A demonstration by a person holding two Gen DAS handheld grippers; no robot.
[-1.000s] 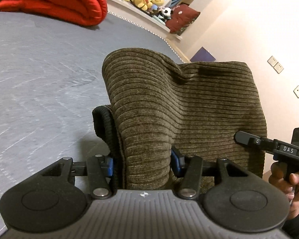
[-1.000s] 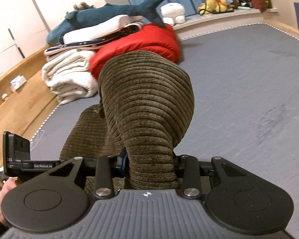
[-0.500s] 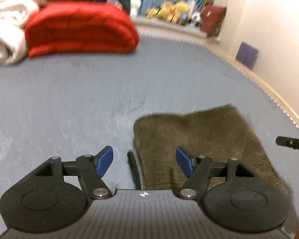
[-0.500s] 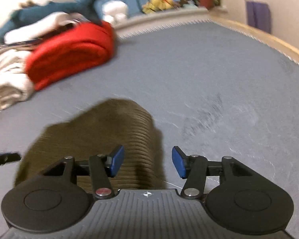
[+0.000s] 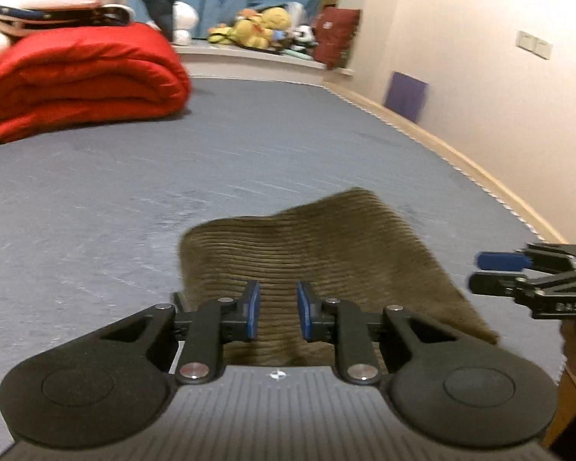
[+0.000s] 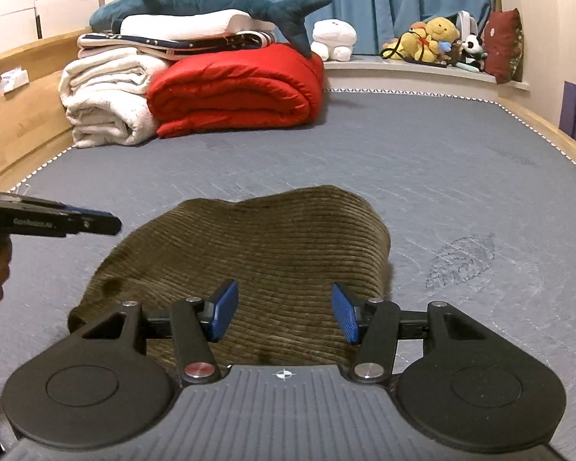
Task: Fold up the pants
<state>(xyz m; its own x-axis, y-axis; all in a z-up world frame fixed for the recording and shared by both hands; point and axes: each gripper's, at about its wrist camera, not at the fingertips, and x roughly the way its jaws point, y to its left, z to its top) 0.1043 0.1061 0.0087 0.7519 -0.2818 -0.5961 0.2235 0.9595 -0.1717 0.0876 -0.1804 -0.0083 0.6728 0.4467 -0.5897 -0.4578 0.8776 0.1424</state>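
Left tool (image 5: 274, 313) closing, nothing gripped; right tool (image 6: 284, 317) open. Folded pants (image 6: 257, 265) near edge is hidden behind both tool bodies.

"DAS" in pale letters on side of right gripper (image 5: 491, 271), seen from left wrist view; "GenRobot.AI" in small white letters along body of left gripper (image 6: 96, 224), seen from right wrist view, slightly blurred; no other text legible

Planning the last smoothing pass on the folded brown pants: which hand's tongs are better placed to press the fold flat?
Probably the right. The right tongs hover open, centred over the pants. The left tongs, jaws closing on nothing, sit near the bundle's left edge.
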